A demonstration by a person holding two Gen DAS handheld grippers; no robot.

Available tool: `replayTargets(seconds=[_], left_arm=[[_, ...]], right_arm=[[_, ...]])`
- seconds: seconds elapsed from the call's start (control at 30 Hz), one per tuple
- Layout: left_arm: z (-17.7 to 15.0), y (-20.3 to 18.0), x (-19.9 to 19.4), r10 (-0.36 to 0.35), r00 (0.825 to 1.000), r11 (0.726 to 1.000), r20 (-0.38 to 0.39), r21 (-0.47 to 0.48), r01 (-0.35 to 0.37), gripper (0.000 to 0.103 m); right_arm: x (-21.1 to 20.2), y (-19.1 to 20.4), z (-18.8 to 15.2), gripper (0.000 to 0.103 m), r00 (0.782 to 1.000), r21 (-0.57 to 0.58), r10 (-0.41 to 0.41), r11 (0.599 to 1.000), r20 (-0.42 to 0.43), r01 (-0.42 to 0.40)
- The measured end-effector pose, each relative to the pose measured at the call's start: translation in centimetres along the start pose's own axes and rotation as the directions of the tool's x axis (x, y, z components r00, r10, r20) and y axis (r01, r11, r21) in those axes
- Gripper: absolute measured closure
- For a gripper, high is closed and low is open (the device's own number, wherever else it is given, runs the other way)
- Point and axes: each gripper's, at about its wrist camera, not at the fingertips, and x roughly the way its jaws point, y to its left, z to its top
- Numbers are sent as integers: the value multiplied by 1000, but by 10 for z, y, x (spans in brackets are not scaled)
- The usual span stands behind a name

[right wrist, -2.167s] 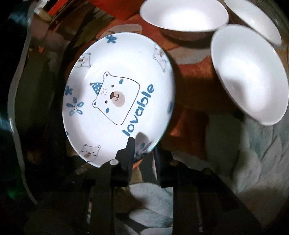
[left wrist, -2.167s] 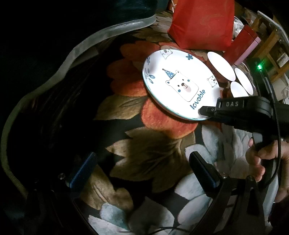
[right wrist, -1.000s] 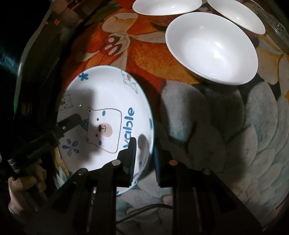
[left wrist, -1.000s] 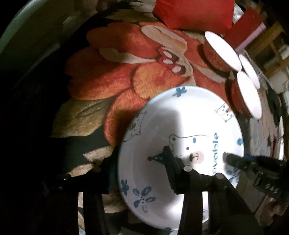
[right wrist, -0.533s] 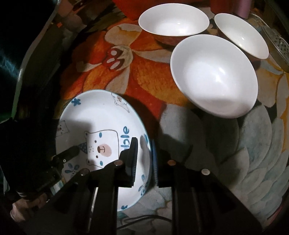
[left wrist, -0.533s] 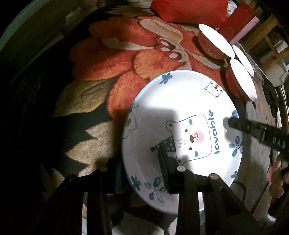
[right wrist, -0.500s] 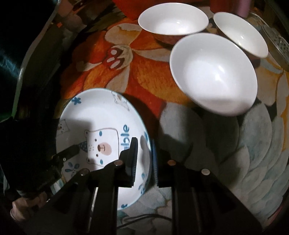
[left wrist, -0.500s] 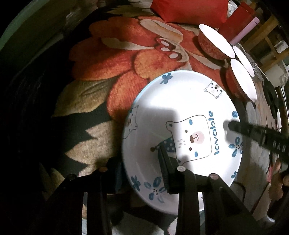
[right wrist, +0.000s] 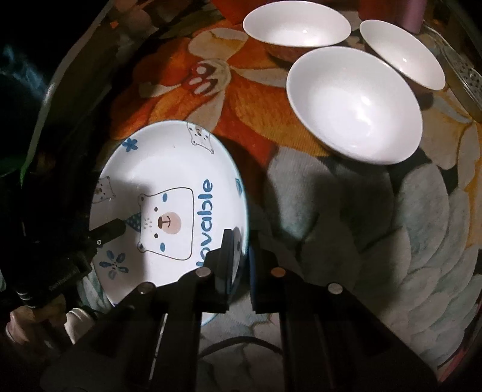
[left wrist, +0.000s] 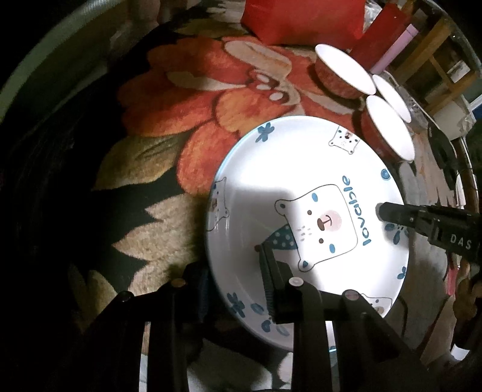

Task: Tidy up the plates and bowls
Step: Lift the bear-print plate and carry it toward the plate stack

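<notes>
A white plate with a bear and the word "lovable" (left wrist: 301,193) is held over the flowered cloth. My left gripper (left wrist: 235,271) is shut on its near left rim, one finger on top, one below. My right gripper (right wrist: 239,250) is shut on the plate's (right wrist: 168,187) right rim; it also shows in the left wrist view (left wrist: 427,223). Three white bowls with red outsides stand behind: a near one (right wrist: 355,105), a far left one (right wrist: 296,22) and a far right one (right wrist: 402,51).
A flowered cloth (left wrist: 192,99) covers the table. A red bag (left wrist: 304,21) and a red box (left wrist: 382,33) stand at the back. A metal tray edge (right wrist: 464,78) lies right of the bowls. The table's rim (right wrist: 57,87) runs along the left.
The plate has been carried from near the bowls toward the near left. My left gripper, open a second or two ago, has closed on its rim. My right gripper has kept its hold.
</notes>
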Motion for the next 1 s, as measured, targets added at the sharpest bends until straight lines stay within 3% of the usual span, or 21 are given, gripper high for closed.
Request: replayTargets(seconds=[0.53, 0.8, 1.0], left_arm=[[20, -53, -49, -53, 994, 998, 100, 40, 49, 74], [26, -103, -63, -86, 992, 992, 90, 97, 78, 74], [24, -156, -59, -112, 992, 977, 59, 189, 99, 74]], right_arm=[[-63, -22, 3, 94, 1000, 28, -6, 1000, -22, 6], [-97, -53, -12, 94, 1000, 114, -14, 993, -25, 17], [-118, -94, -41, 94, 1000, 213, -8, 977, -7, 9]])
